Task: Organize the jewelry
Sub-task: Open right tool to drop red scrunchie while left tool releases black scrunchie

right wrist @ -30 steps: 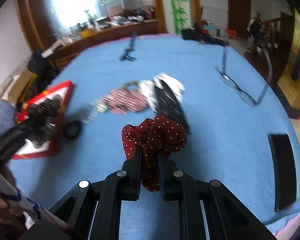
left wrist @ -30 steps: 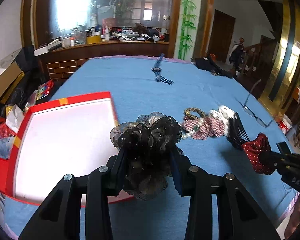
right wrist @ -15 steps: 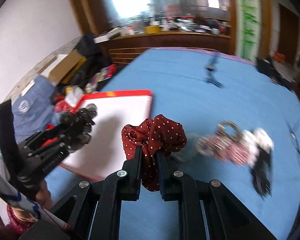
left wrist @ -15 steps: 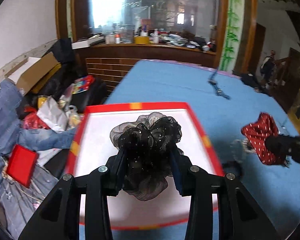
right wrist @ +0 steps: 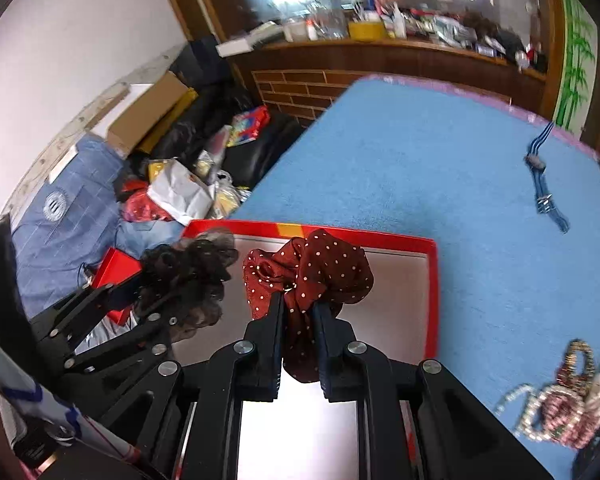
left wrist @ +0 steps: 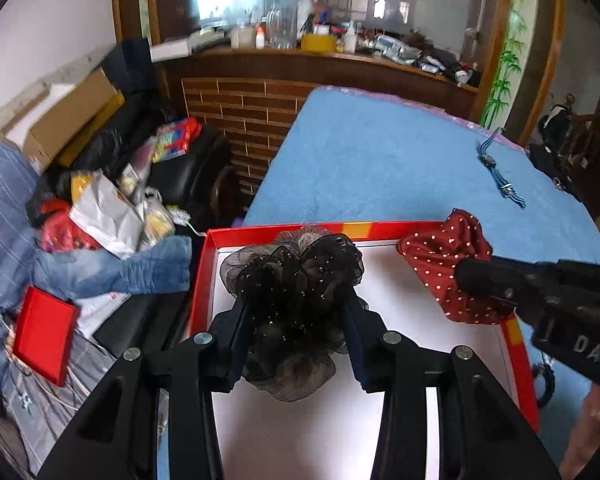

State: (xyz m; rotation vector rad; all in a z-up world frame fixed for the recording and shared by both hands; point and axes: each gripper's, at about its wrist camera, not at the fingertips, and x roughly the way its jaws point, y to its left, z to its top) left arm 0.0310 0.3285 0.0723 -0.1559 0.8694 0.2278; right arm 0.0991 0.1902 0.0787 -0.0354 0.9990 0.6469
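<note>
My left gripper (left wrist: 296,312) is shut on a black sheer scrunchie (left wrist: 292,276) and holds it above the far left part of a red-rimmed tray (left wrist: 276,233) with a white floor. My right gripper (right wrist: 298,312) is shut on a red scrunchie with white dots (right wrist: 312,268), over the same tray (right wrist: 380,238). The two grippers hang side by side. In the left wrist view the right gripper (left wrist: 466,276) comes in from the right with the red scrunchie (left wrist: 444,252). In the right wrist view the left gripper (right wrist: 152,296) shows at the left with the black scrunchie (right wrist: 192,268).
The tray lies at the left edge of a blue-covered table (left wrist: 380,168). A pile of beaded bracelets (right wrist: 560,404) lies right of the tray, and a blue strap (right wrist: 540,184) farther back. Left of the table a dark sofa holds bags and clothes (left wrist: 100,216) and a small red box (left wrist: 44,334).
Both grippers have swung left, away from the bracelet pile, to above the red tray, each still carrying its scrunchie. The right gripper now hangs close beside the left one.
</note>
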